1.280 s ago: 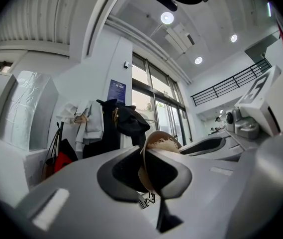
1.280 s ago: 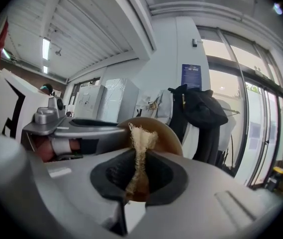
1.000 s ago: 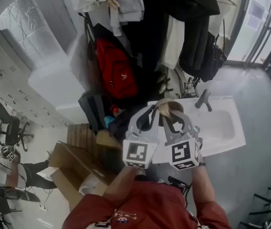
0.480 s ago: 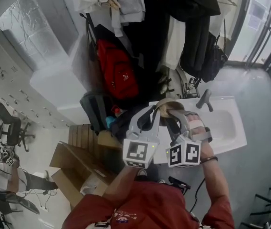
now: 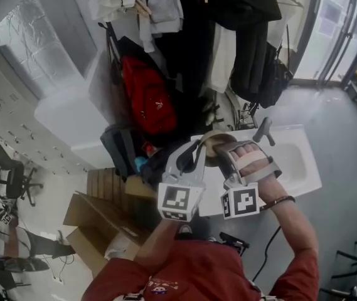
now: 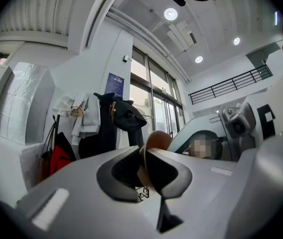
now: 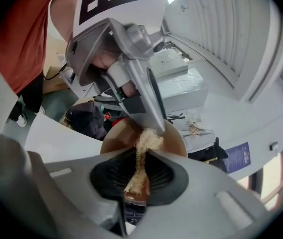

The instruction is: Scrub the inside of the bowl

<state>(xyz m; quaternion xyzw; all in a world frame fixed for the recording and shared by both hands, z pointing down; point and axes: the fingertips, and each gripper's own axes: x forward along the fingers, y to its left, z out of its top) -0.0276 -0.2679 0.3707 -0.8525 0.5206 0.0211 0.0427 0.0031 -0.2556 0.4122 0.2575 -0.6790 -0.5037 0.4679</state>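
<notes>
A brown bowl (image 5: 218, 139) is held on edge over the left end of the white sink (image 5: 298, 165). My left gripper (image 5: 202, 150) is shut on its rim; in the left gripper view the bowl (image 6: 158, 140) rises as a thin brown wall between the two pads of the left gripper (image 6: 145, 159). My right gripper (image 5: 224, 148) reaches into the bowl from the right, rolled over so the hand lies on top. In the right gripper view a tan fibrous scrubber (image 7: 149, 141) is pinched in the right gripper (image 7: 140, 169) and lies against the bowl (image 7: 115, 136) inside, just under the left gripper's jaw.
A dark faucet (image 5: 263, 130) stands at the sink's back edge. Behind the sink hang a red backpack (image 5: 145, 99) and dark and white coats (image 5: 244, 49). Cardboard boxes (image 5: 96, 221) lie on the floor at lower left.
The right gripper has rolled strongly about its own axis, so its marker cube swung down and the hand now shows on top. The left gripper and bowl stayed put.
</notes>
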